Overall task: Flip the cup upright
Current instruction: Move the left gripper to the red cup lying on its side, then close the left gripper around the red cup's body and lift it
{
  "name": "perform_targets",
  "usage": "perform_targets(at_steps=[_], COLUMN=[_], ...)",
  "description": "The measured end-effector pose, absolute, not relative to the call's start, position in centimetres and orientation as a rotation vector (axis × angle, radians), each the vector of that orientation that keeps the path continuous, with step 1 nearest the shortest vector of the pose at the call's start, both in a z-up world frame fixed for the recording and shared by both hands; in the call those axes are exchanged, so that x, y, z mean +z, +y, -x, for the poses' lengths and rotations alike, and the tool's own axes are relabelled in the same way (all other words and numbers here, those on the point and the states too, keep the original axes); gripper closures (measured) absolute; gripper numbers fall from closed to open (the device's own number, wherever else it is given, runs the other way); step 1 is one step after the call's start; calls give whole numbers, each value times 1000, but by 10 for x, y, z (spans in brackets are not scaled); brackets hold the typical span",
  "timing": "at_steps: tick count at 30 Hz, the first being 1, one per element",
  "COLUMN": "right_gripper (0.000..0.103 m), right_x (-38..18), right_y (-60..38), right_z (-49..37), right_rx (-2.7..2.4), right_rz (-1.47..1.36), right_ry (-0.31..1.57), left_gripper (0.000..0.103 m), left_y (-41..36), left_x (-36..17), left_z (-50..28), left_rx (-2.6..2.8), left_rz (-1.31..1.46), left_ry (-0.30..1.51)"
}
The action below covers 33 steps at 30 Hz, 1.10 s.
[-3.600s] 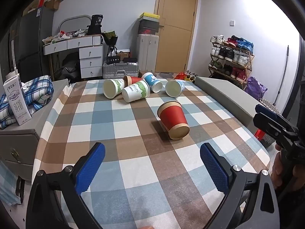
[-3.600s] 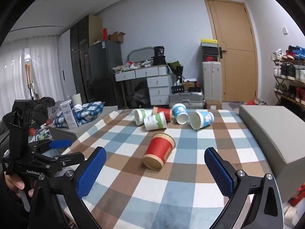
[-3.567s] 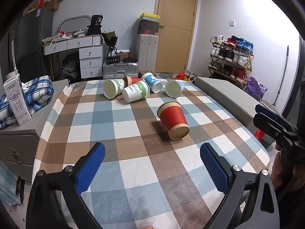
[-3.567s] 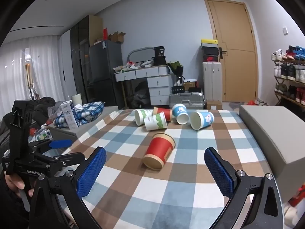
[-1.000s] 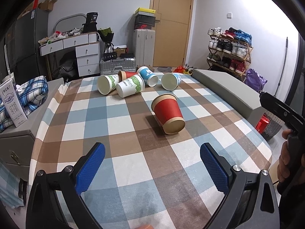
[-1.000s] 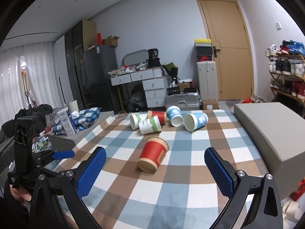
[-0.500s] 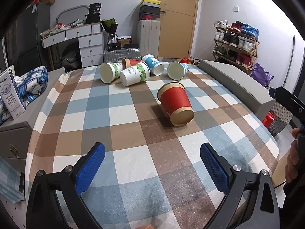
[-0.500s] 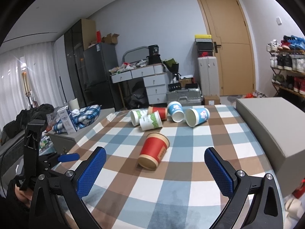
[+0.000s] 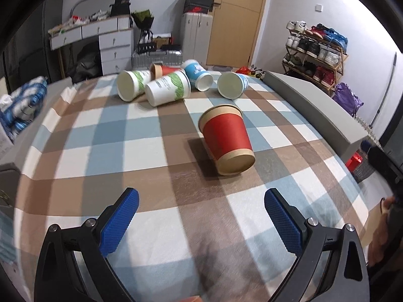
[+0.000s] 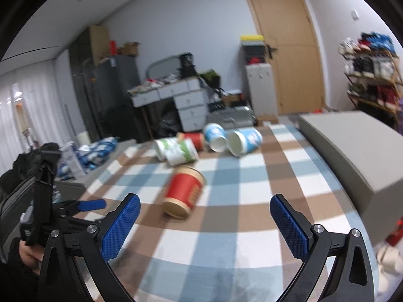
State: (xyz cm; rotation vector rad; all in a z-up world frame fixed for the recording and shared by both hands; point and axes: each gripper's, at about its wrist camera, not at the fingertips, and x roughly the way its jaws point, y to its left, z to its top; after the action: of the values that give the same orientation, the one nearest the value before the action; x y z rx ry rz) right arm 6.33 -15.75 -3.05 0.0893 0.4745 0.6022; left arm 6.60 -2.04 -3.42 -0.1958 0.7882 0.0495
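A red paper cup [image 9: 228,141] with tan bands lies on its side in the middle of the checked tablecloth [image 9: 105,136], its base end toward me. It also shows in the right wrist view [image 10: 185,191]. My left gripper [image 9: 201,222] is open and empty, a short way in front of the cup. My right gripper [image 10: 205,222] is open and empty, also short of the cup. The left gripper shows at the left edge of the right wrist view [image 10: 90,204].
Several more paper cups lie on their sides at the far end of the table: green-and-white ones [image 9: 167,91], blue ones [image 9: 233,84] and a red one [image 9: 163,70]. A grey raised ledge [image 9: 317,108] runs along the table's right side. Drawers, a suitcase and a shoe rack stand beyond.
Both grippers have moved forward and lower toward the red cup, which looks larger now. The right wrist view is blurred by motion. The cups have not moved.
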Motion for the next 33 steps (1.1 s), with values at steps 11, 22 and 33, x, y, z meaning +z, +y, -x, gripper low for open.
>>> perform_targets(at_steps=[11, 22, 33], right_gripper=[0, 0, 0], right_x=[-51, -58, -54], right_y=[-172, -176, -176], right_z=[-84, -90, -84], right_rx=[557, 571, 577], right_rz=[-151, -179, -166], right_ry=[549, 566, 552], left_gripper=[6, 6, 48], left_y=[-37, -42, -40], left_x=[-48, -51, -39], left_z=[-115, -144, -131], left_rx=[27, 26, -34], left_rz=[226, 233, 257], left_ry=[866, 905, 878])
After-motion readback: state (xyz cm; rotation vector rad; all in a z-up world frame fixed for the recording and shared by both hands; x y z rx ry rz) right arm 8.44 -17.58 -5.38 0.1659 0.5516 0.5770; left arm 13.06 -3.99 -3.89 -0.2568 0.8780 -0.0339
